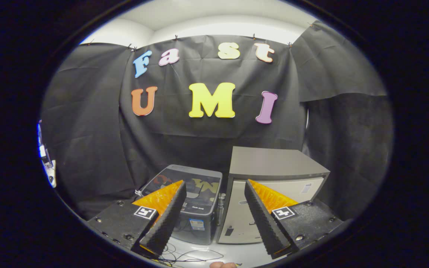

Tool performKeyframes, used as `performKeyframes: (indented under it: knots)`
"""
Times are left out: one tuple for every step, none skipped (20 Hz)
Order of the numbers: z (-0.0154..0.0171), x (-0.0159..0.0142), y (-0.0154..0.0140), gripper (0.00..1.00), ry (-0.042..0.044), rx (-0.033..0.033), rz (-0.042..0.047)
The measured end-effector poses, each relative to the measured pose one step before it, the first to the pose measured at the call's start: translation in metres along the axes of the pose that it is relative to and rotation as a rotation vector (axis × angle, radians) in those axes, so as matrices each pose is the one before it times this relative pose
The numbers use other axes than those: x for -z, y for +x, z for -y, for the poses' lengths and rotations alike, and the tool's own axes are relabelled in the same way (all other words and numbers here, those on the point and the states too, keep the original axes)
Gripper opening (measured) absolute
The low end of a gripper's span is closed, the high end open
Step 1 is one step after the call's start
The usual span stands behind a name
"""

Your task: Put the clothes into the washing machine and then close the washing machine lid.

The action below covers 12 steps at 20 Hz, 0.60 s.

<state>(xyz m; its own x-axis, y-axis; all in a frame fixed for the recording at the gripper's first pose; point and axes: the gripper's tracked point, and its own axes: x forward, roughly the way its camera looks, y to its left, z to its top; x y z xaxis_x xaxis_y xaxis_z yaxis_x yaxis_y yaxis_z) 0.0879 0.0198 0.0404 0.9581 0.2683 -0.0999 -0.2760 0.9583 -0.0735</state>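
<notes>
Plainly the gripper (214,208) hangs wide and empty, aimed at the lid-down washing machine (188,203) beside a grey cabinet (274,163).

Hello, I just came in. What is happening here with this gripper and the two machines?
A person is holding the gripper up in the air, with its fingers open and nothing between them. Beyond the fingers two appliances stand side by side on the floor against the black cloth wall: a small grey washing machine with its dark glossy lid down, and a taller box-shaped cabinet next to it. Some thin cables lie on the floor in front. Whether clothes are inside the machine cannot be told.
</notes>
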Motion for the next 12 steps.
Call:
performKeyframes:
  knots:
    - [0.00101, 0.00297, 0.00156, 0.98, 0.00219, -0.00289, -0.00799]
    - [0.00097, 0.00142, -0.00060, 0.98, 0.00474, -0.00121, -0.00562]
    - [0.00157, 0.00070, -0.00009, 0.98, 0.00160, 0.00112, -0.00277]
    - [0.00098, -0.00076, -0.00137, 0.98, -0.00306, -0.00100, 0.00179]
    - [0.00151, -0.00152, 0.00031, 0.98, -0.00399, 0.00323, 0.00294]
    - [0.00010, -0.00035, -0.00095, 0.98, -0.00160, -0.00005, 0.00093]
    - [0.00126, -0.00093, -0.00125, 0.98, -0.00103, 0.00162, 0.00101]
    - [0.00084, -0.00176, -0.00154, 0.98, -0.00175, 0.00096, 0.00411]
    - [0.00099, -0.00052, 0.00026, 0.98, 0.00007, 0.00287, 0.00082]
    - [0.00014, 0.00044, -0.00061, 0.98, 0.00483, 0.00053, -0.00368]
    - [0.00058, 0.00059, -0.00108, 0.98, 0.00800, 0.00125, -0.00175]
    - [0.00048, 0.00116, -0.00280, 0.98, 0.00570, 0.00132, -0.00325]
